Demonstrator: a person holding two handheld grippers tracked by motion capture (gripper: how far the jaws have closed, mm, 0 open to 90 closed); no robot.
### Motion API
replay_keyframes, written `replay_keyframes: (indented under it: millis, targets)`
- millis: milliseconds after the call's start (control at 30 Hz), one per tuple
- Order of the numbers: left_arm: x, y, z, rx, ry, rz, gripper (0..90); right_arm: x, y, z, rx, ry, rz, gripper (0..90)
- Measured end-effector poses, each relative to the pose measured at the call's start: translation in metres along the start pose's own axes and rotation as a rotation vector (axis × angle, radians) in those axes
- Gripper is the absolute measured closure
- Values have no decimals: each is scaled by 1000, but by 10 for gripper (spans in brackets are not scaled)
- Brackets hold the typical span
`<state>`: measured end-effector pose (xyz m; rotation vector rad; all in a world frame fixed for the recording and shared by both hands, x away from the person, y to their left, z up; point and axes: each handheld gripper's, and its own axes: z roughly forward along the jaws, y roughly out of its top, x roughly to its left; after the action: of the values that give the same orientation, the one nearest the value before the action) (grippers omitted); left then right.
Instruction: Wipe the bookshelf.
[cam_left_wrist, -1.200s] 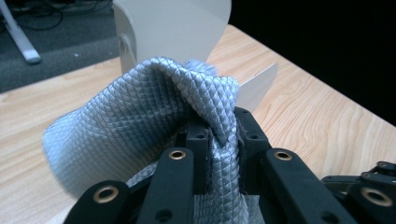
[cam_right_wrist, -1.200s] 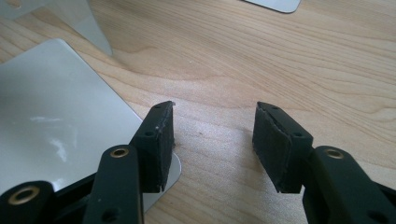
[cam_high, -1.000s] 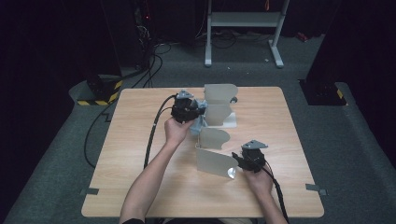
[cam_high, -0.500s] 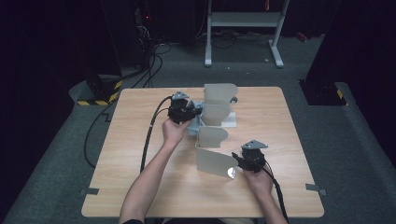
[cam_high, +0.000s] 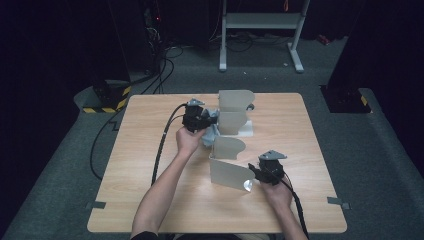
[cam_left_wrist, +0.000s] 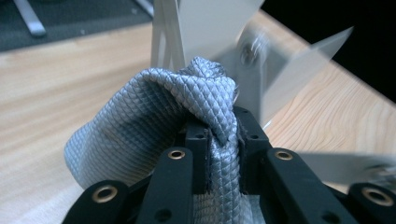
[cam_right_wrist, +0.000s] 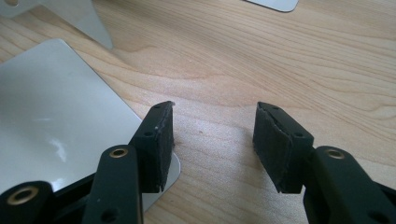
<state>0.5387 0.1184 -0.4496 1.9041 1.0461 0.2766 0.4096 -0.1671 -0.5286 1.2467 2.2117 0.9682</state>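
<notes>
Left claw (cam_high: 212, 120) with cloth (cam_left_wrist: 177, 112) shifted left, right claw (cam_high: 250, 176) unmoved

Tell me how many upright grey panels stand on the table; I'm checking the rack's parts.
4: far panel, second panel behind the cloth, third panel mid-table, nearest panel by the right gripper. Others may hide behind them.

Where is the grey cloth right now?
The grey cloth is pinched in the left gripper, left of centre in the high view, against the white panel rack.
</notes>
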Motion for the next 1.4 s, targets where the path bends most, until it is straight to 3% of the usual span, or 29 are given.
replay_keyframes:
  millis: [200,300,400,533,733,867,1000,1267,1400]
  targets:
    - [7,-9,21,46,2,-31,781,0,0,0,0,-2,-1,486]
    - [12,-13,25,45,-15,-65,780,0,0,0,0,-1,-3,485]
    - [12,-13,25,55,2,-50,780,0,0,0,-1,-1,-3,485]
    - [16,-20,33,113,36,-54,781,0,0,0,-1,-1,-3,485]
    - [21,-37,52,158,15,-107,780,0,0,0,-1,-2,-3,485]
    - [22,-33,50,146,23,-104,782,0,0,0,-1,-2,-2,485]
    - [21,-23,33,93,17,-97,782,0,0,0,0,-2,-1,485]
    - [2,12,2,-11,-14,-15,792,0,0,0,0,-3,0,485]
    - [1,22,-6,-60,-36,-33,792,0,0,0,0,-2,4,486]
